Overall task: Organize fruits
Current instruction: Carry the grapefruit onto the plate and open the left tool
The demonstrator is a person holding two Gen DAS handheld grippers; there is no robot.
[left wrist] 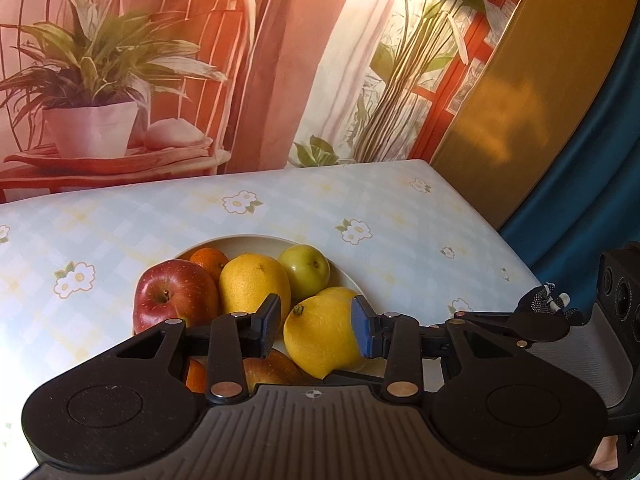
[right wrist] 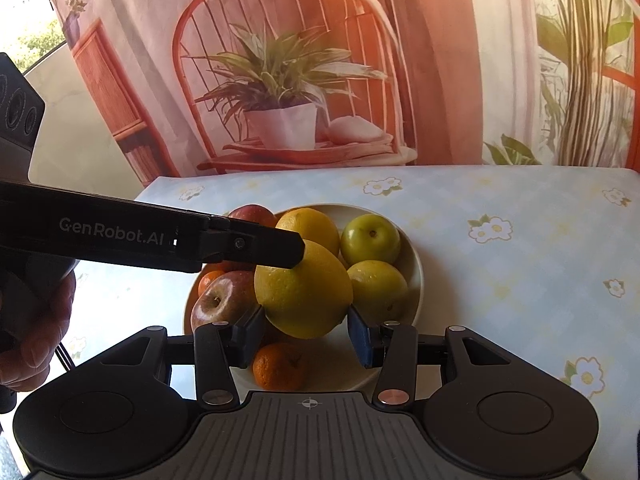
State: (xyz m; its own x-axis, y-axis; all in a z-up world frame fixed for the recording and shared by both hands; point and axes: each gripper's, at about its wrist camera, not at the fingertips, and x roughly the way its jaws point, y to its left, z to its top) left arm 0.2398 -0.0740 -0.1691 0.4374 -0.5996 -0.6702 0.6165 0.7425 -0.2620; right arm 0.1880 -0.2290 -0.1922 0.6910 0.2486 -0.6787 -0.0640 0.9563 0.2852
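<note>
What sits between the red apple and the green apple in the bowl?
A big yellow lemon lies between the red apple and the green apple, seen in the left wrist view.

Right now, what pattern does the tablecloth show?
Pale blue-yellow checks with white flowers on the tablecloth; right wrist view.

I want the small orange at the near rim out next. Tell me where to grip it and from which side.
Grip the small orange across its round middle, coming down from above on the near side of the plate. It sits low at the rim, clear toward you but crowded behind by the big lemon and the red apple.
</note>
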